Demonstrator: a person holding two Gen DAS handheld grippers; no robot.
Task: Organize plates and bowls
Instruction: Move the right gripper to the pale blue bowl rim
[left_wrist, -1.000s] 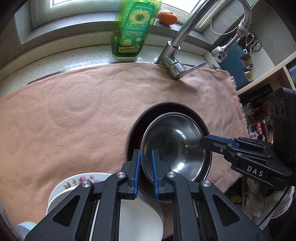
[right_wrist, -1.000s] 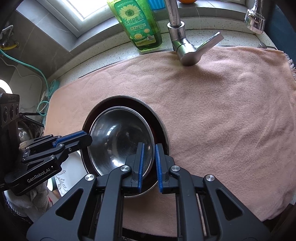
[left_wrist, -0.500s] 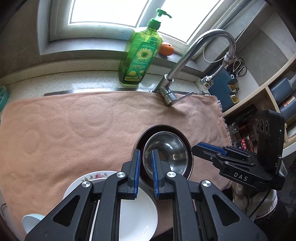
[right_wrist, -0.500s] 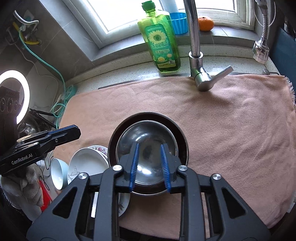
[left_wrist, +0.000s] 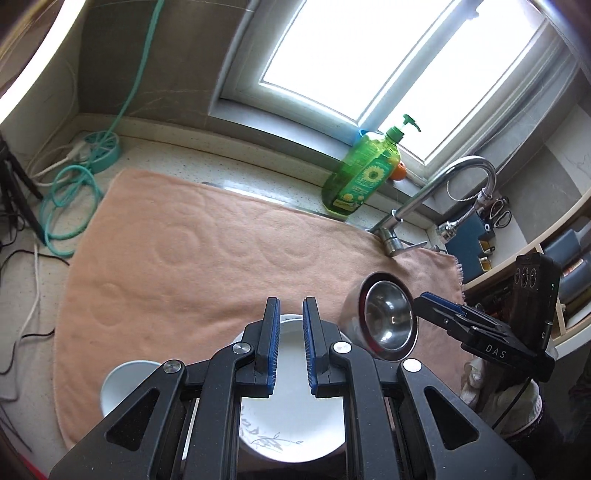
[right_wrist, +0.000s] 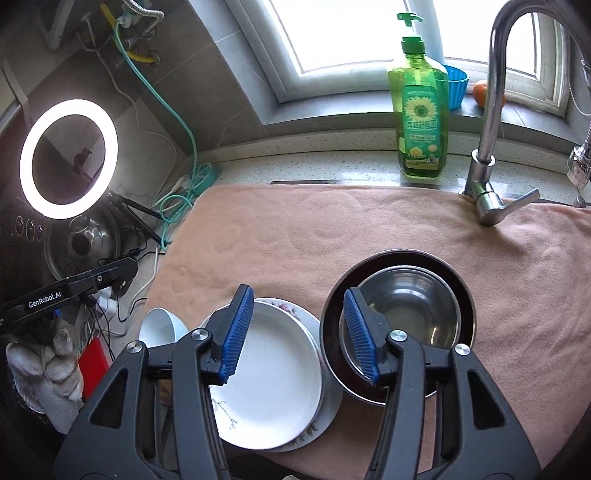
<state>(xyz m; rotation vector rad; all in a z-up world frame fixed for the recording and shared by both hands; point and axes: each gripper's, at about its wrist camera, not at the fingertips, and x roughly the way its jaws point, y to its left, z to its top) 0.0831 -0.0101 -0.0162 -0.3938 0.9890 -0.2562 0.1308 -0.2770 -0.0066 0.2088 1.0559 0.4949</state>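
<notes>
A steel bowl (right_wrist: 410, 314) sits nested in a dark bowl (right_wrist: 463, 291) on the peach towel (right_wrist: 332, 229); both show in the left wrist view (left_wrist: 388, 321). Left of them a white plate (right_wrist: 273, 365) lies on a floral-rimmed plate (right_wrist: 325, 413), and a small white bowl (right_wrist: 160, 326) stands further left (left_wrist: 125, 380). My right gripper (right_wrist: 299, 328) is open and empty, raised above the gap between plates and bowls. My left gripper (left_wrist: 290, 350) has its jaws a narrow gap apart and empty, above the white plate (left_wrist: 291, 428).
A green soap bottle (right_wrist: 421, 107) and a faucet (right_wrist: 487, 147) stand at the back of the towel. A ring light (right_wrist: 68, 158), a pot lid (right_wrist: 79, 243) and cables (left_wrist: 66, 192) lie to the left. Shelves (left_wrist: 554, 266) are on the right.
Both grippers have lifted up and back from the nested bowls. The right gripper has opened wide. The left gripper has swung left over the white plate and opened slightly.
</notes>
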